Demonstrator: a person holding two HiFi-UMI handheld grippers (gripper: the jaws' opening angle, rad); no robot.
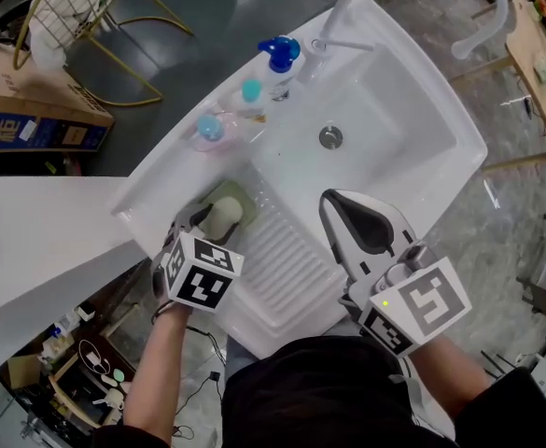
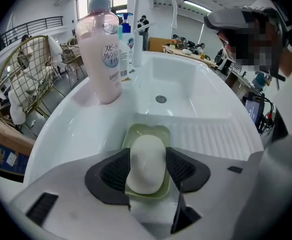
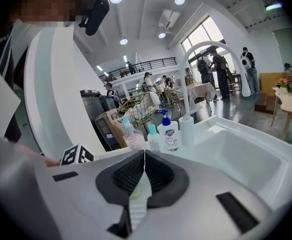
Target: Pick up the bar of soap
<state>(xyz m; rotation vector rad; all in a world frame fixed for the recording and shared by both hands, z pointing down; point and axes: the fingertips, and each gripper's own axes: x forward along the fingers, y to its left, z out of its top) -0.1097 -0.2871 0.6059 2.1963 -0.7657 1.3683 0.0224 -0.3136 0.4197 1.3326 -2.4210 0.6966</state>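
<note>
Left gripper (image 2: 147, 170) has its jaws spread, one on each side of the bar of soap (image 2: 146, 156). The soap's sitting in a green dish (image 2: 146, 131) on the sink's (image 1: 422, 110) near-left ledge. Right gripper (image 3: 145, 156) is pressed together with nothing in it, over on the right.

The right gripper (image 3: 145, 155) is seen with its jaws closed, the dark ribbed pads meeting in a thin line. Beyond them a white sink (image 3: 245, 156) is shown, with a tall arched faucet (image 3: 209, 43) rising at its far edge. Three bottles are lined up beside the faucet base: a pink bottle (image 3: 133, 138), a teal-capped bottle (image 3: 154, 138) and a blue-pump bottle (image 3: 169, 133). A marker cube (image 3: 78, 155) is seen at the left, and a wire basket (image 3: 138, 109) behind the bottles.
</note>
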